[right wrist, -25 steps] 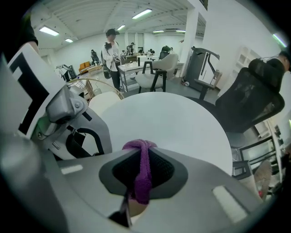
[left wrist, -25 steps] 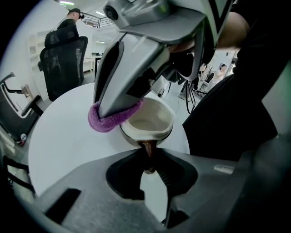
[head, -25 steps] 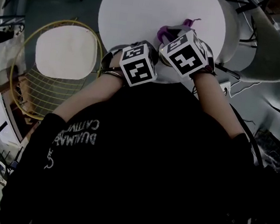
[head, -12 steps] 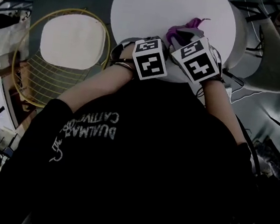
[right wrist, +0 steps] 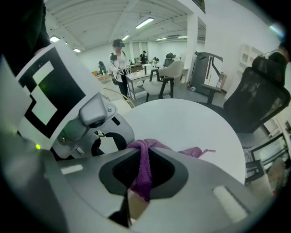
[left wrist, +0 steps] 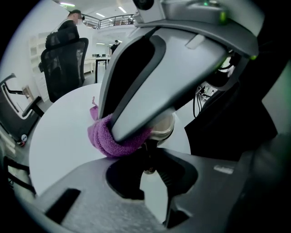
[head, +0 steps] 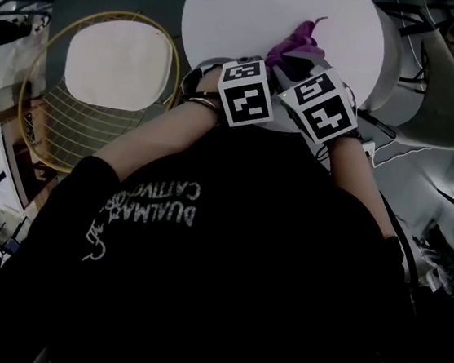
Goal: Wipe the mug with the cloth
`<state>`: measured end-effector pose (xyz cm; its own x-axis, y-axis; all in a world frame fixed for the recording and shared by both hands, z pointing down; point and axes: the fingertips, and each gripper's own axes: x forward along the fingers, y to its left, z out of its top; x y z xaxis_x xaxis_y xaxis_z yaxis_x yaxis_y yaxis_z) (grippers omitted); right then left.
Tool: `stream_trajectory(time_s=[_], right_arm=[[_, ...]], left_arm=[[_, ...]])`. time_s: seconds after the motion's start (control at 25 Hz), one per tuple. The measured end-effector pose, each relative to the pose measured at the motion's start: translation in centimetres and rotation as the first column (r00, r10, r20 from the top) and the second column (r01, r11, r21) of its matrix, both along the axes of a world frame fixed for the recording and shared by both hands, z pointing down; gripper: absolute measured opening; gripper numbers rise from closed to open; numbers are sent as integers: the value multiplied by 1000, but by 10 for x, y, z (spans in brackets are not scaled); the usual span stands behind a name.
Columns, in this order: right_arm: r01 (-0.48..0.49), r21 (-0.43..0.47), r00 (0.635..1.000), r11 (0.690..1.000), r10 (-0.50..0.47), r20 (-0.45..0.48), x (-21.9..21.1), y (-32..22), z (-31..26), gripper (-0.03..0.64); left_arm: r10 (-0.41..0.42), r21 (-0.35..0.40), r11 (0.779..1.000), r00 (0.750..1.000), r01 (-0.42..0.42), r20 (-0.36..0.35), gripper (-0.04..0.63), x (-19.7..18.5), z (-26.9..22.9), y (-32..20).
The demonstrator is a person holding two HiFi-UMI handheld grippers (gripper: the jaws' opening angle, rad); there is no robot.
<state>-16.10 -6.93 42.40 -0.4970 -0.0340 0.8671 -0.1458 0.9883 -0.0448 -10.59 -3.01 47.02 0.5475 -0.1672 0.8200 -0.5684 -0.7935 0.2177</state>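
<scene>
Cream ceramic marks the mug (left wrist: pixel 163 129), standing by the near edge of the white round table (head: pixel 230 21). Our left gripper (left wrist: pixel 148 159) is clamped on a thin part of it, rim or handle we cannot tell, seemingly to steady it. Just beside, our right gripper (right wrist: pixel 143 155) pinches the purple cloth (right wrist: pixel 144 182) against the mug for wiping. A yellow wire chair (head: pixel 77 129) at left and a grey chair (head: pixel 438 104) at right stand clear; only the grippers crowd each other.

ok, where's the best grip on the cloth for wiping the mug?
Pinch the cloth at its bunched middle, from above, as the right gripper does: the gathered roll fills the jaws, a wad hangs below by the mug, and the loose tail trails on the table.
</scene>
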Motion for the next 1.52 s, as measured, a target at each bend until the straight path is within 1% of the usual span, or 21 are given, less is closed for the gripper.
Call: stream_trajectory(time_s=[0.2, 0.32, 0.48, 0.56, 0.64, 0.72, 0.8, 0.96, 1.08, 1.2, 1.32, 1.44, 1.52], right_arm=[[-53, -35, 999, 998, 53, 6, 1, 2, -1, 46], [-86, -33, 996, 996, 86, 2, 2, 3, -1, 48], [-109, -25, 994, 994, 110, 11, 1, 3, 0, 48], [-111, -37, 994, 993, 111, -1, 3, 2, 2, 48], [-103, -59, 994, 993, 101, -35, 4, 1, 3, 48], [-90, -101, 993, 991, 82, -83, 5, 1, 6, 48], [-84, -169, 989, 982, 61, -135, 4, -1, 7, 48], [-96, -318, 973, 943, 21, -230, 2, -7, 8, 48], [-81, -390, 960, 917, -33, -278, 0, -10, 13, 48], [-32, -438, 945, 899, -116, -307, -1, -11, 18, 48], [32, -459, 926, 888, -199, -320, -3, -11, 23, 48], [90, -474, 906, 876, -270, -326, -6, -12, 27, 48], [119, -495, 894, 861, -310, -325, -9, -13, 30, 48]], left_arm=[[11, 5, 1000, 1000, -11, 1, 67, -1, 1, 0], [20, 11, 1000, 1000, -20, 0, 69, -1, 2, -1], [54, 23, 998, 998, -54, 18, 66, -2, 3, 1], [67, 28, 997, 998, -67, 20, 64, -1, 3, 1], [76, 34, 997, 997, -76, 19, 64, 0, 3, 1], [82, 36, 996, 996, -83, 15, 64, 0, 2, 1], [91, 38, 995, 996, -91, 13, 64, 0, 1, 0], [102, 60, 993, 995, -103, 16, 64, -3, -1, -4], [85, 68, 994, 996, -85, 9, 67, -4, -1, -7], [65, 54, 996, 998, -65, -2, 67, -2, -1, -8], [47, 48, 998, 999, -47, 2, 69, -2, 0, -9], [14, 38, 999, 1000, -14, 9, 72, -5, -1, -11], [-18, 21, 1000, 1000, 18, 10, 72, -7, -2, -13]])
